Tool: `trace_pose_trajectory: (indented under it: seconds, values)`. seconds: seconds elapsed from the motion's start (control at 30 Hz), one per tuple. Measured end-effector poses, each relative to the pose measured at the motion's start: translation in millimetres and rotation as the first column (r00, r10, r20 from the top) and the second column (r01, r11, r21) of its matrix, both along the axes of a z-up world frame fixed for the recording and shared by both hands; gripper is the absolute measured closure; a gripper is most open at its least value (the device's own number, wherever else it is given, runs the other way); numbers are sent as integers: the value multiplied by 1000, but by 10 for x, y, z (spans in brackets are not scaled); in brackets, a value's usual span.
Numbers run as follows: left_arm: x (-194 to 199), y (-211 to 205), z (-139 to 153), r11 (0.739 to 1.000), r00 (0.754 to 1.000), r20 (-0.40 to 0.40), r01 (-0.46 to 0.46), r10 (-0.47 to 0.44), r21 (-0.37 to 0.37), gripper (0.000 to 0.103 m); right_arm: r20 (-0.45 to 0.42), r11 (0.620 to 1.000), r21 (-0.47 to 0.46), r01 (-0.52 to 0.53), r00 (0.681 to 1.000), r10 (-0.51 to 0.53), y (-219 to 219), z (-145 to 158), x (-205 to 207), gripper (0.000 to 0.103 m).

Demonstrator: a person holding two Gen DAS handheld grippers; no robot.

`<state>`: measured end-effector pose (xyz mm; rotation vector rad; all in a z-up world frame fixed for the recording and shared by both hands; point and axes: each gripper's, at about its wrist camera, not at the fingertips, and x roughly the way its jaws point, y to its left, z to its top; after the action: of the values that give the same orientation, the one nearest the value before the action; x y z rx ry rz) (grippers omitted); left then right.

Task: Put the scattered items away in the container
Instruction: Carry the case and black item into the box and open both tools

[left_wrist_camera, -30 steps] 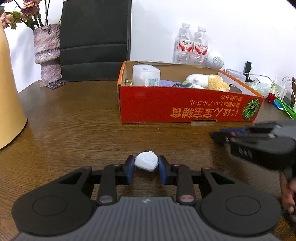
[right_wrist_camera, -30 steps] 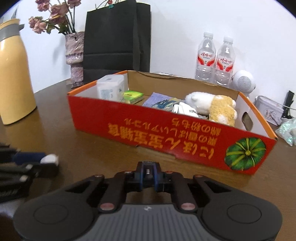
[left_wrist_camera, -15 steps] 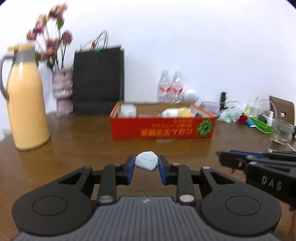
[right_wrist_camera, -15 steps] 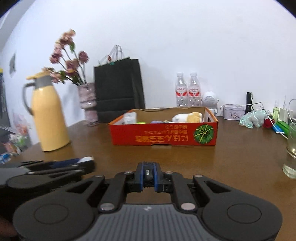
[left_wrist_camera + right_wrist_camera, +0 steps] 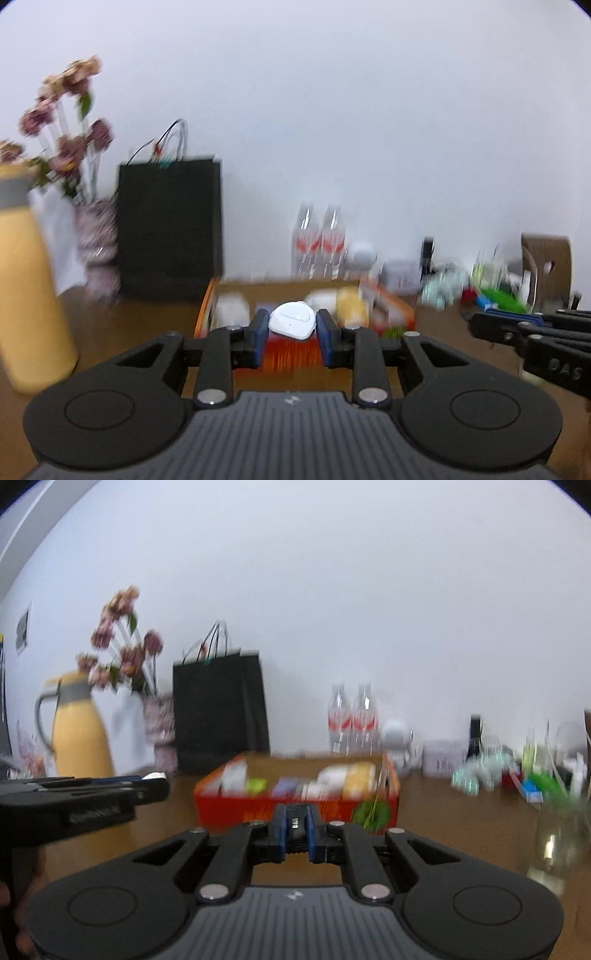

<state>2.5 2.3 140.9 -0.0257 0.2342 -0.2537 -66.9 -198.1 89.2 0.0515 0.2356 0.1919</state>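
My left gripper [image 5: 291,326] is shut on a small white rounded device [image 5: 293,324] and holds it up in front of the red cardboard box [image 5: 291,354]. My right gripper [image 5: 295,825] is shut on a small black object [image 5: 295,823] with a white label, held above the table before the same red box [image 5: 295,808]. The box holds a white tub [image 5: 232,777], a plush toy [image 5: 351,779] and small packets. Each gripper shows at the edge of the other's view: the right one [image 5: 532,332], the left one [image 5: 85,794].
A yellow thermos jug [image 5: 79,731], a vase of flowers [image 5: 159,723] and a black paper bag [image 5: 218,709] stand at the back left. Two water bottles [image 5: 352,716] stand behind the box. Clutter and a glass [image 5: 557,834] are at the right.
Both grippers pulled back and rose from the box, then tilted upward. Each still holds its object. The current frames are motion-blurred.
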Motion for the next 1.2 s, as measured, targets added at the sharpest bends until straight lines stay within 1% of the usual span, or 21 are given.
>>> trace_pose_trajectory:
  seconds: [0.1,0.17,0.2,0.23,0.27,0.33,0.37,0.4,0.47,0.5,0.53,0.57,0.6,0.63,0.67,0.77,0.83,0.9,0.93,1.03,1.2]
  values:
    - [723,36,396,998,997,-69,43,-46,-39,75,1,999,-15,-31,1000,31,-111,385,495,94]
    - [1259,3,542,997,984,-159,73,-78,-35,75,-64,999,-23,-49,997,48,-141,603,943,93]
    - [1585,-42,569,995,968,-229,100,-103,-28,75,-104,999,-8,-49,993,48,-165,694,1183,93]
    - [1884,-80,556,993,945,-305,114,-116,-24,75,-154,999,-2,-49,987,48,-172,766,1447,93]
    - [2209,-145,496,990,908,-398,142,-129,3,75,-215,998,-9,-56,975,52,-163,810,1720,93]
    - [2814,-247,262,983,815,-561,183,-144,15,75,-347,997,-35,-71,936,54,-131,767,2320,93]
    - [3057,-268,103,985,768,-626,175,-131,9,75,-427,997,-32,-75,903,54,-159,674,2619,93]
    - [3256,-277,-67,990,739,-668,141,-90,23,75,-508,998,-6,-65,860,53,-233,534,2914,93]
    - [3496,-307,-341,989,714,-700,117,-21,89,75,-640,999,37,-35,766,51,-349,219,3379,93]
    - [3567,-314,-458,988,706,-708,108,-1,106,71,-686,999,42,-29,726,50,-364,67,3539,93]
    - [3605,-318,-544,989,702,-712,95,14,113,53,-723,999,34,-36,690,50,-350,-64,3654,89]
    - [3608,-307,-596,990,707,-707,83,21,112,43,-751,999,14,-52,658,45,-303,-180,3729,86]
    - [3593,-296,-617,990,720,-694,90,8,105,32,-773,998,-14,-67,634,32,-243,-285,3781,79]
    - [3579,-294,-620,989,724,-689,112,-11,101,25,-788,996,-49,-78,616,9,-189,-383,3788,61]
    - [3567,-290,-612,986,717,-696,129,-21,103,25,-804,992,-87,-90,595,-17,-142,-473,3796,47]
    - [3460,-210,-470,983,690,-723,153,-30,105,18,-829,990,-104,-91,558,-36,-141,-583,3776,40]
    - [3305,-108,-264,975,717,-692,204,-84,92,3,-849,993,-73,-93,529,-13,-182,-578,3750,37]
    - [3198,1,-139,970,766,-639,205,-78,127,0,-859,994,-54,-100,512,5,-194,-577,3696,30]
    - [3192,46,-140,971,765,-642,191,-56,143,0,-860,993,-57,-106,510,5,-182,-577,3669,26]
    - [3199,164,-212,978,721,-692,157,-18,139,2,-868,992,-71,-104,496,-11,-121,-581,3623,26]
    - [3070,206,-148,983,702,-712,130,4,133,1,-873,998,-41,-52,488,-11,-134,-420,3618,27]
